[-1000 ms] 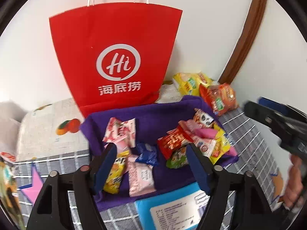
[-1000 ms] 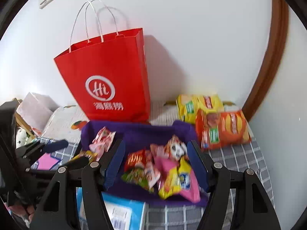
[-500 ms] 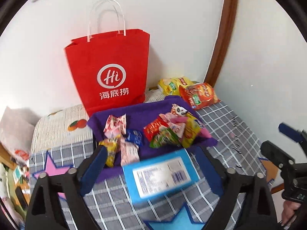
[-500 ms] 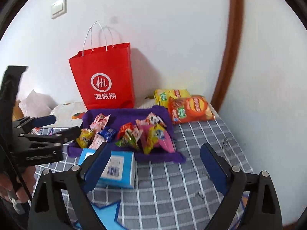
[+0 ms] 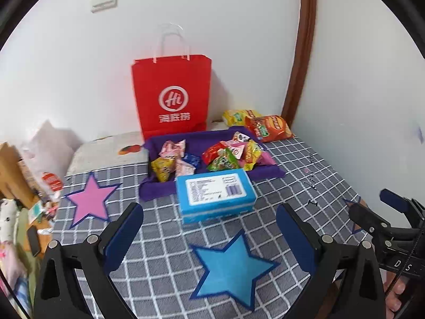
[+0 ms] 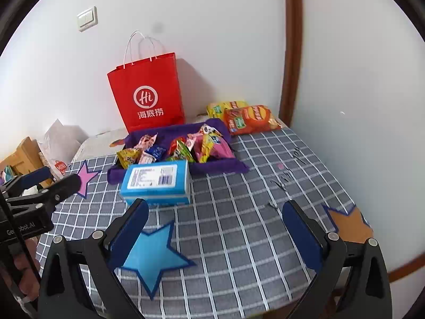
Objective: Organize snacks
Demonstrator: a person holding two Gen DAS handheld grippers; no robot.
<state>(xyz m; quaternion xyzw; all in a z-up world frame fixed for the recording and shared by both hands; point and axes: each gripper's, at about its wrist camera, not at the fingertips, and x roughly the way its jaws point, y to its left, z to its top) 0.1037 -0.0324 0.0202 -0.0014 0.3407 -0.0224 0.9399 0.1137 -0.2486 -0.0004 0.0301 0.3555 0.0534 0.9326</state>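
Observation:
A purple tray [image 5: 202, 137] [image 6: 172, 130] at the back of the checked cloth holds several small snack packets [image 5: 223, 156] [image 6: 183, 146]. A blue box [image 5: 215, 194] [image 6: 156, 180] lies just in front of it. My left gripper [image 5: 208, 208] hangs over the cloth short of the box, jaws opening wide with nothing between them. My right gripper [image 6: 215, 203] stands right of the box, jaws also opening and empty. Each gripper shows at the edge of the other's view, the right gripper [image 5: 382, 212] and the left gripper [image 6: 47, 183].
A red paper bag [image 5: 172, 101] stands against the wall behind the tray. An orange chip bag [image 5: 268, 127] and a yellow one [image 5: 236, 115] lie in the corner. Pink star [image 5: 90, 196], blue star [image 5: 231, 265] and orange star [image 6: 348, 223] mark the cloth. Clutter sits past the left edge.
Both grippers have pulled back from the tray and opened wide. The blue box, once close under the jaws, now lies well ahead of them on the cloth.

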